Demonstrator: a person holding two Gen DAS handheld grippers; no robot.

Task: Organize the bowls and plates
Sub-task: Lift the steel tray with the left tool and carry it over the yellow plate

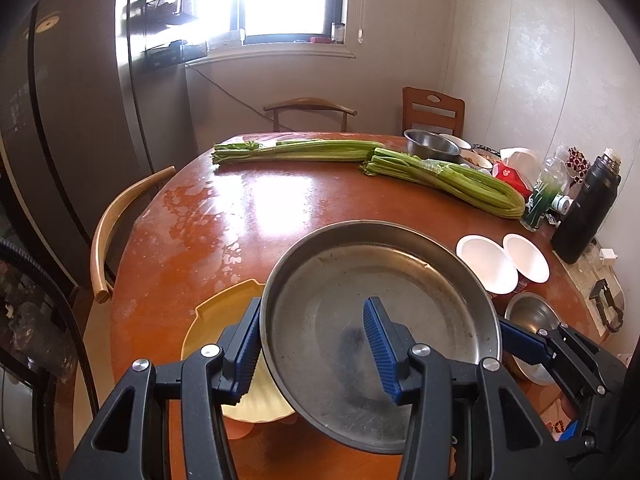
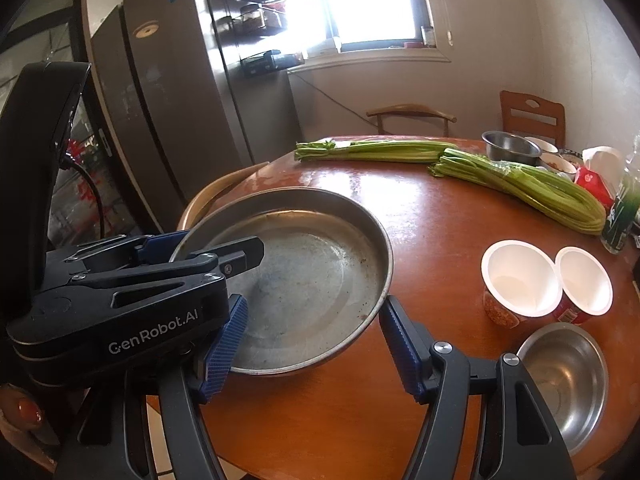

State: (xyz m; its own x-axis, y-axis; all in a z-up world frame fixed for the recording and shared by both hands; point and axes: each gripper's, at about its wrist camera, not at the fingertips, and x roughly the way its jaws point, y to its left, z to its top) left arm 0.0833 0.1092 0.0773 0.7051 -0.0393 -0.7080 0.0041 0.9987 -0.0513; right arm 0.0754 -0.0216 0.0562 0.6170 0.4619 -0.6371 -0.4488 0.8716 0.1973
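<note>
Left gripper [image 1: 312, 344] clamps near rim of steel pan [image 1: 372, 280], tilted above yellow plate [image 1: 224, 320]; right gripper [image 2: 312, 344] half-open, straddling pan's rim, gripping nothing

On my counter [image 1: 280, 200] two celery bunches [image 1: 304, 151] lie at the far side, almost end to end. A black flask [image 1: 586, 208] stands upright at the right edge, near a green bottle [image 1: 542, 200]. Behind are a fridge [image 1: 72, 120], two chairs [image 1: 310, 114] and a window [image 1: 288, 0].

Each hand-held gripper, left [image 1: 316, 346] and right [image 2: 312, 350], has black plastic arms, silver screws and ribbed blue pads [image 1: 378, 344]; one body reads "GenRobot.AI".
</note>
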